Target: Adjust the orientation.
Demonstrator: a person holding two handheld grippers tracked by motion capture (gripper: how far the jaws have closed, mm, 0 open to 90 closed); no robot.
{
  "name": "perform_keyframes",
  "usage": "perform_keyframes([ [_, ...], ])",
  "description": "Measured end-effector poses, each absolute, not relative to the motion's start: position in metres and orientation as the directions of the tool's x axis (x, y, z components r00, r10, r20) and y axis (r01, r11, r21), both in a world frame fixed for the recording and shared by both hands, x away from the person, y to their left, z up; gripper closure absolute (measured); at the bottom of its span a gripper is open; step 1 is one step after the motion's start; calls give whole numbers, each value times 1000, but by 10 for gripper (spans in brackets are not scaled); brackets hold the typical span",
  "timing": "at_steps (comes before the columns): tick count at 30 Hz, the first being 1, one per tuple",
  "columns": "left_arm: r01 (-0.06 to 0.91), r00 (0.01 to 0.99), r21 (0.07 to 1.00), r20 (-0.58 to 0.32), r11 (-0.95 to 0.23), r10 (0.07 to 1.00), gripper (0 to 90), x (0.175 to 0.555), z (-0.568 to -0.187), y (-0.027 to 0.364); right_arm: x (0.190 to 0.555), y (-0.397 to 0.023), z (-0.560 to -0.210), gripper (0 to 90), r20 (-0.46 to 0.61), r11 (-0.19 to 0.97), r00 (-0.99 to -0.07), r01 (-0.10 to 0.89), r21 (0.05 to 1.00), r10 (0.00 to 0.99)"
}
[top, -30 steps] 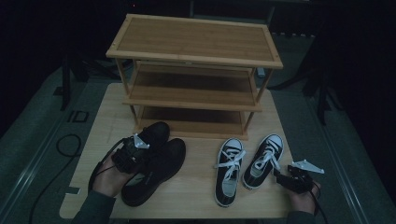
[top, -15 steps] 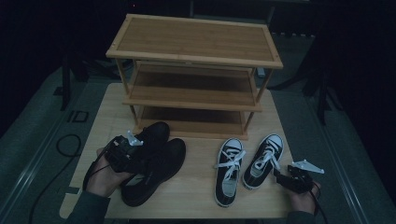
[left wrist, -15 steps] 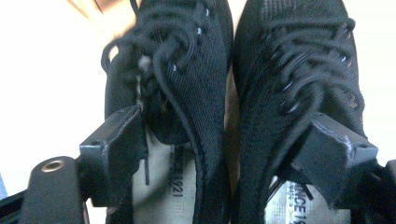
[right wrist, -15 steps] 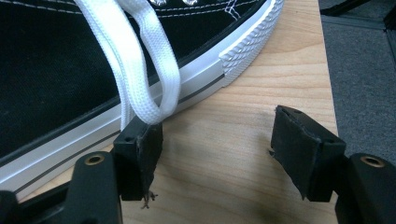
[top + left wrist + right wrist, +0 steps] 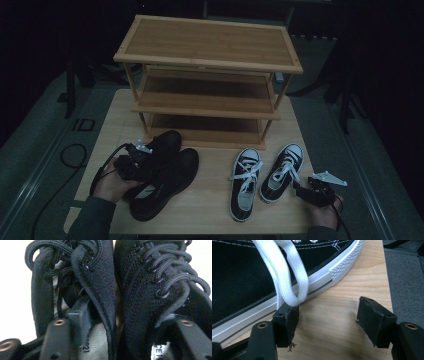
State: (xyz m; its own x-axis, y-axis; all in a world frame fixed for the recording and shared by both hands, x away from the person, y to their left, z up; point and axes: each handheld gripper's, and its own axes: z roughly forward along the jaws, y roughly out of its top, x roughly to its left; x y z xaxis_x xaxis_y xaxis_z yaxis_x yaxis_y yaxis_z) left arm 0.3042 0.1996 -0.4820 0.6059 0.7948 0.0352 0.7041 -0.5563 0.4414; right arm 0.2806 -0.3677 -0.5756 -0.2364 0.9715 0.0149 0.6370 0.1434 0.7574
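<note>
Two black lace-up shoes (image 5: 167, 182) (image 5: 140, 290) lie side by side at the table's front left. My left gripper (image 5: 146, 159) (image 5: 125, 320) sits over their heel ends with one jaw down inside each shoe. The two adjoining inner walls stand between the jaws, which have just been closing; the pads (image 5: 78, 317) do not clearly press, so it is open. A pair of black-and-white sneakers (image 5: 245, 182) (image 5: 242, 277) lies at the front right. My right gripper (image 5: 299, 189) (image 5: 328, 317) rests open on the table beside the right sneaker, a white lace loop (image 5: 294, 285) touching its left pad.
A three-tier bamboo shoe rack (image 5: 210, 45) stands at the back of the wooden table (image 5: 215, 215), its shelves bare. A black cable (image 5: 75, 155) trails off the table's left side. Grey floor surrounds the table.
My left hand has slid a little left and back toward the heels of the black shoes. The right hand and the sneakers have stayed put.
</note>
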Motion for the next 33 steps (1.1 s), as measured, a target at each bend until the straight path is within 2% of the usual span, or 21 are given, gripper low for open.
perform_keyframes([
  [5, 713, 604, 414, 45, -566, 795, 808, 306, -480, 198, 281, -368, -576, 338, 15, 143, -236, 637, 757, 972],
  [21, 691, 598, 476, 48, -545, 800, 858, 301, -475, 198, 281, -368, -576, 338, 16, 142, -236, 638, 757, 972],
  [25, 675, 595, 485, 89, -556, 799, 862, 299, -472, 193, 281, -368, -576, 338, 17, 142, -236, 638, 757, 972],
  [33, 658, 608, 510, 74, -554, 790, 862, 299, -462, 191, 281, -368, -576, 338, 16, 142, -236, 637, 757, 972],
])
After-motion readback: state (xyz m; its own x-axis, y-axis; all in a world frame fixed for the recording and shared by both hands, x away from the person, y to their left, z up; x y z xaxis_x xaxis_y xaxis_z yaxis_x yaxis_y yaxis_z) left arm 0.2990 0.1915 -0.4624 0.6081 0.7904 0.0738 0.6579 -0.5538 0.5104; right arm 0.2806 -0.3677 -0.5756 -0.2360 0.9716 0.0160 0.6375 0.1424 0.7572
